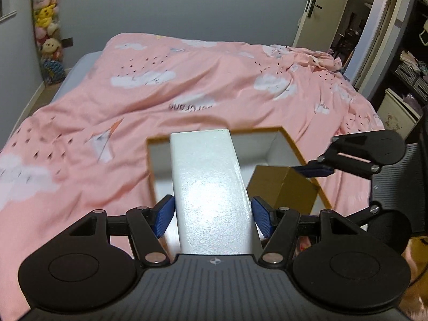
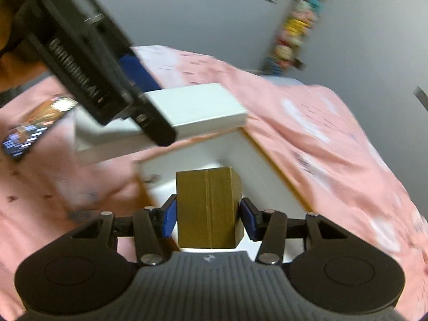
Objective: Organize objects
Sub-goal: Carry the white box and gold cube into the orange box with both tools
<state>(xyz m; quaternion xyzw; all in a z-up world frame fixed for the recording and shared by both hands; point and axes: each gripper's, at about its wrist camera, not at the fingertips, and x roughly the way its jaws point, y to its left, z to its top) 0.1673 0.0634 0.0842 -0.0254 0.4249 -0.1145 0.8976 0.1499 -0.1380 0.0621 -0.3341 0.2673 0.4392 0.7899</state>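
A pink cloud-print duvet point(image 1: 187, 85) fills the frame, and an open gold-edged box point(image 1: 291, 144) is seen lying on it at centre. Above the box, the long white box point(image 1: 211, 187) is clamped at mid-width by the left gripper point(image 1: 212, 215). The small gold box point(image 2: 207, 208), lower centre, is pinched by the right gripper point(image 2: 208, 218).

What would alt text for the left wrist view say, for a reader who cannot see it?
The left hand-held gripper grips a white box between its blue pads, above an open gold-edged box on a pink cloud-print duvet. At right, the right hand-held gripper holds a small gold box.
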